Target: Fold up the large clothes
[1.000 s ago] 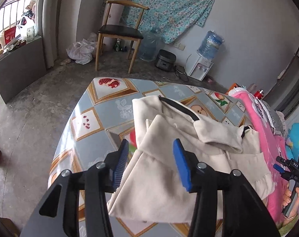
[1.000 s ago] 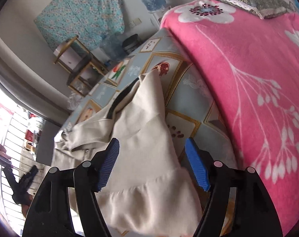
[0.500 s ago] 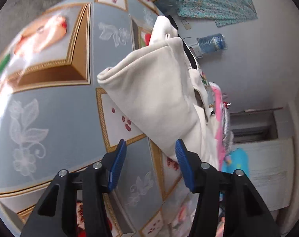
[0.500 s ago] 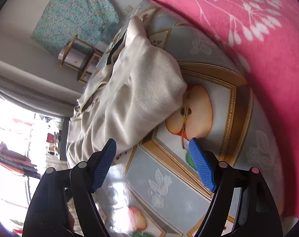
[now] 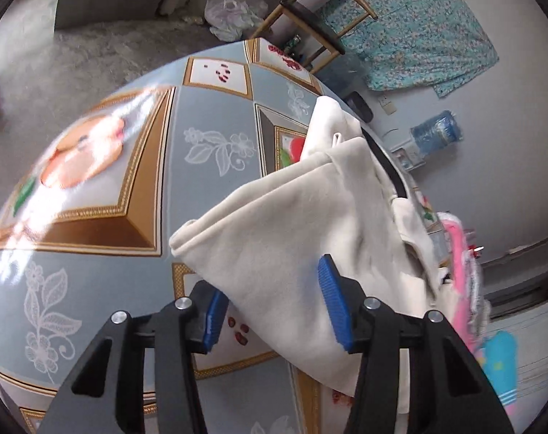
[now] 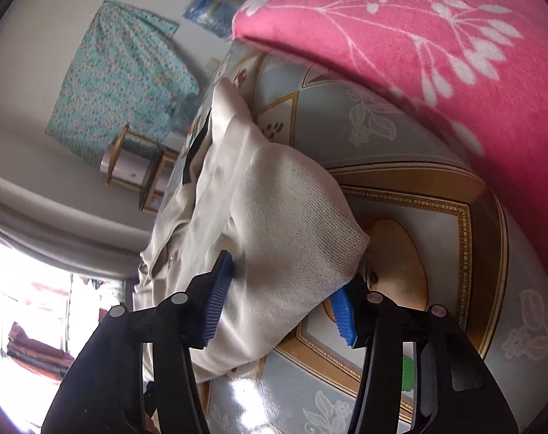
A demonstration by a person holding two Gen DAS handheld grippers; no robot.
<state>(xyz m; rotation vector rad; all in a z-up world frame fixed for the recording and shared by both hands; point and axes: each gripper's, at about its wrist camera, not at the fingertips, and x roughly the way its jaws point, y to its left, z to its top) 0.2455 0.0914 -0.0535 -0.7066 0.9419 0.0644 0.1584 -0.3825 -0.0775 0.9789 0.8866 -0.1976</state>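
Observation:
A large cream garment [image 5: 292, 224] lies crumpled on the table with a fruit-patterned blue cloth [image 5: 208, 108]. My left gripper [image 5: 272, 311] straddles its near folded edge. One blue pad sits under the fabric's edge and the other over it, with the jaws closing and a gap still showing. In the right wrist view the same garment [image 6: 284, 209] ends in a knitted cuff. My right gripper [image 6: 281, 307] is around that cuff, jaws closing, one pad against the cloth and the other tucked under its edge.
A pink flowered blanket [image 6: 436, 18] borders the table [image 6: 382, 137] on one side. On the floor beyond stand a wooden chair [image 5: 310, 11], a white plastic bag [image 5: 234, 18] and a water bottle [image 5: 436, 132]. Teal cloth [image 5: 418, 36] hangs on the wall.
Both grippers have dropped toward the table and rolled, closing in on the garment's edges. The right jaws have narrowed around the cuff; the left jaws now straddle the folded edge.

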